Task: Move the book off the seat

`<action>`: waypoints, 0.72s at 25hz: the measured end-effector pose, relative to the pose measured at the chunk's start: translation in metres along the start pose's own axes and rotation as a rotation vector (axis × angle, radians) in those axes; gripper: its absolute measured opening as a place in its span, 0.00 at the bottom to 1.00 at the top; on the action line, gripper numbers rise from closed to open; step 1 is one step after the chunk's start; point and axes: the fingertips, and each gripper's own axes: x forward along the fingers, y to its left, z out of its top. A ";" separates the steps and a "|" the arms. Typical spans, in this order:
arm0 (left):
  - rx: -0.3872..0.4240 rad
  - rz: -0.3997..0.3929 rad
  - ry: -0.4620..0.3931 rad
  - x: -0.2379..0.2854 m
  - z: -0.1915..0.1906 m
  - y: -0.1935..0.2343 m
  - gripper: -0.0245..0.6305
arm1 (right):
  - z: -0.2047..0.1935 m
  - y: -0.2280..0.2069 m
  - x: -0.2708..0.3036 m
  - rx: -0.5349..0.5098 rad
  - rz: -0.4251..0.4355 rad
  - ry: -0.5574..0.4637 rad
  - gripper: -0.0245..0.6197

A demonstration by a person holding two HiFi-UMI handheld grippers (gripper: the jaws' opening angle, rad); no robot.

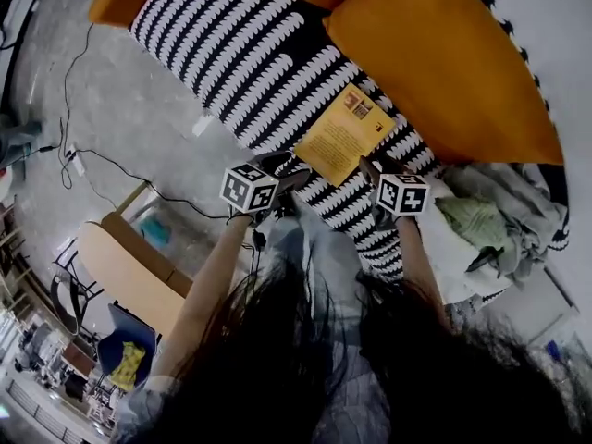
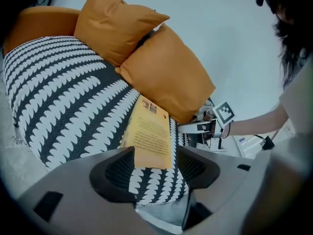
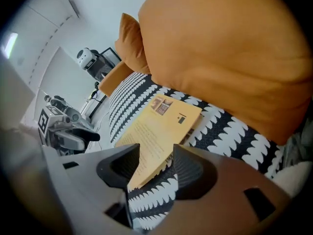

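Book (image 1: 344,132): yellow-orange, thin, lying flat with a printed cover up; the reference point for every entry below.
Seat (image 1: 231,44): black-and-white patterned, directly beneath the book; the book sits near its front edge.
Large cushion (image 1: 435,63): orange, just behind the book, its lower edge close to the book's far end.
Second cushion (image 2: 115,21): orange, further back from the book, leaning on the large cushion.
Left gripper (image 1: 285,172): at the book's near-left corner; jaws apart, the book's near edge lying between them, not clamped.
Right gripper (image 1: 372,168): at the book's near-right corner; jaws apart, the corner between them with a gap on either side.
Crumpled cloth (image 1: 481,220): pale, heaped beyond the right gripper's side of the book.
Floor (image 1: 120,109): grey with trailing cables, well apart from the book.
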 end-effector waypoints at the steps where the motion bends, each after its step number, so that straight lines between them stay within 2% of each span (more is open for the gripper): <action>1: -0.009 0.003 0.006 0.006 0.001 0.004 0.44 | 0.001 -0.004 0.005 -0.001 0.005 0.010 0.36; 4: -0.031 0.005 0.046 0.028 -0.005 0.016 0.45 | 0.002 -0.016 0.019 0.005 0.027 0.025 0.38; 9: -0.013 0.035 0.137 0.052 -0.023 0.040 0.51 | -0.004 -0.035 0.042 0.112 0.012 0.014 0.41; 13: -0.053 0.028 0.133 0.057 -0.028 0.052 0.52 | -0.014 -0.037 0.053 0.161 0.046 0.022 0.42; 18: -0.001 0.030 0.088 0.048 -0.012 0.046 0.52 | -0.003 -0.036 0.045 0.169 0.083 0.024 0.42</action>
